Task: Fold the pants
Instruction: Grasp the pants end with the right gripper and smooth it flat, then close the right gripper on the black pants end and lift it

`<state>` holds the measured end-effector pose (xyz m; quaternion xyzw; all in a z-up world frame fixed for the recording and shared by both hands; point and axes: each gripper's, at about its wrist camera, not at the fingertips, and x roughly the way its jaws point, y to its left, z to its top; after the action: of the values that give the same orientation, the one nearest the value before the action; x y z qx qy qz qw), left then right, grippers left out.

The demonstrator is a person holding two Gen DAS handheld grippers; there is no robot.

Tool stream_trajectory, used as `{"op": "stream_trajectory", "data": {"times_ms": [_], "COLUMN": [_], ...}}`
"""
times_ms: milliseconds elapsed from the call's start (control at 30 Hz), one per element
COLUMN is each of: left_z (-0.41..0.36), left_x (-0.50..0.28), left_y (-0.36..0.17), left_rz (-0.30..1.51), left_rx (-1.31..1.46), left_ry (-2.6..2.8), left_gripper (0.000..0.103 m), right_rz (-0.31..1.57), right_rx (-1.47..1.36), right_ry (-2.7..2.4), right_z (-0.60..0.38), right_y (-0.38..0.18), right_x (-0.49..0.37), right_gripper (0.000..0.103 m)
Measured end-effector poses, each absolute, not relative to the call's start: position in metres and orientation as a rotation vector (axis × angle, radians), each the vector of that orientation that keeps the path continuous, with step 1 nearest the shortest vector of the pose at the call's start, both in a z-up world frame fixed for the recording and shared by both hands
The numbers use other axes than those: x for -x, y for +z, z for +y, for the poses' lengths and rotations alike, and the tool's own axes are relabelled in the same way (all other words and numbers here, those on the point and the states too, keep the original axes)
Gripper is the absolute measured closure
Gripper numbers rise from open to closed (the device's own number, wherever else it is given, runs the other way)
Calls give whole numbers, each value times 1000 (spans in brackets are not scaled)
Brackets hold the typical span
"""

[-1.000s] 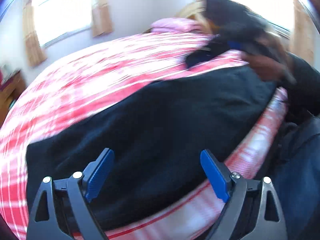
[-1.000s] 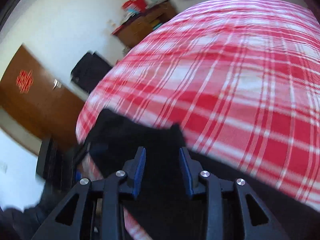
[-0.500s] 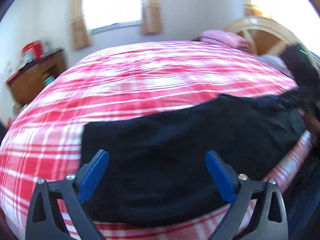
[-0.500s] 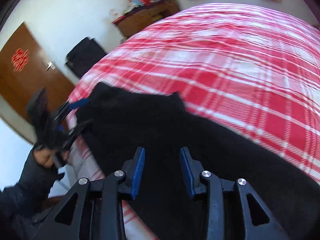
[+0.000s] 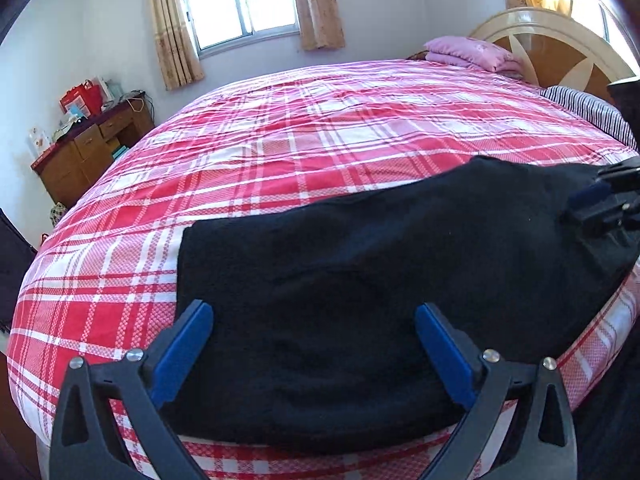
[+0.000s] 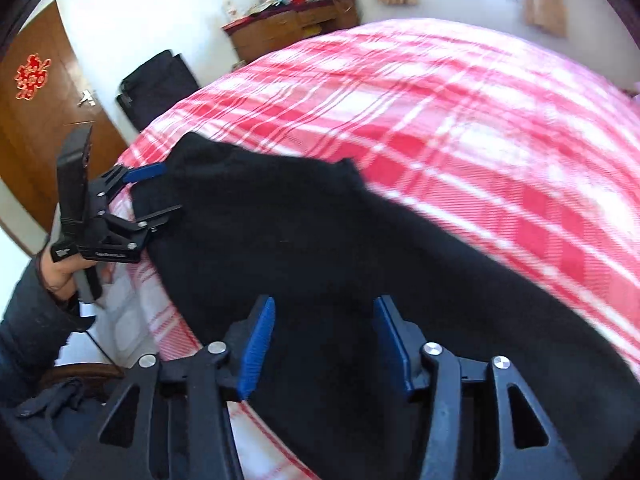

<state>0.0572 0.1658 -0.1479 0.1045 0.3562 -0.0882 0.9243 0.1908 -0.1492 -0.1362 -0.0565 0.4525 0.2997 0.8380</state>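
Observation:
Black pants (image 5: 360, 280) lie flat along the near edge of a bed with a red plaid cover (image 5: 320, 128). My left gripper (image 5: 314, 328) is wide open and empty, just above the pants near their left end. My right gripper (image 6: 322, 336) is open and empty over the other end of the pants (image 6: 320, 248). The right gripper also shows at the right edge of the left wrist view (image 5: 604, 204). The left gripper shows in the right wrist view (image 6: 150, 192), open at the far end of the pants.
A wooden dresser (image 5: 88, 148) with red boxes stands beyond the bed's left corner. Pink folded bedding (image 5: 472, 54) and a striped pillow (image 5: 588, 108) lie by the headboard (image 5: 560, 48). A brown door (image 6: 36, 112) and a black bag (image 6: 160, 84) are beside the bed.
My left gripper swung left and steadied over the pants. My right gripper's fingers opened wider and it moved back from the left end. The pants now lie flat.

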Motion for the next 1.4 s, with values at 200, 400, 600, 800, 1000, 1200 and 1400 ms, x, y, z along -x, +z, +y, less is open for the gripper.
{"op": "stream_trajectory", "data": {"times_ms": [200,400,600,800,1000,1200,1400], "left_z": [159,132,94,55,18,23,4], "left_x": [-60,-61,-68,-80,-79,-78,-67], "left_y": [-139,-121,-111,-108,-131,-152,-135], "left_rz": [750,707,698,706,761,815,761], "left_rx": [-217,-256,-286,-264,-273,-210,-241], "left_ry": [-161,-193,-248,-285,-348,-376,-357], "left_gripper": [0,0,0,0,0,0,0], "right_rz": [909,843,788,778,883,822,794], "right_rx": [109,12,-138,-253,-230,-84,-123], "right_ry": [479,290,110,9,-37,-55,-81], "right_z": [-218,-319,-409,-461,-469,-447,-462], "right_y": [-113,-83,-65,-70,-104,-110,-82], "right_x": [-187,-178,-172,-170,-174,-154,-129], "right_gripper": [48,47,44,40,40,39,39]}}
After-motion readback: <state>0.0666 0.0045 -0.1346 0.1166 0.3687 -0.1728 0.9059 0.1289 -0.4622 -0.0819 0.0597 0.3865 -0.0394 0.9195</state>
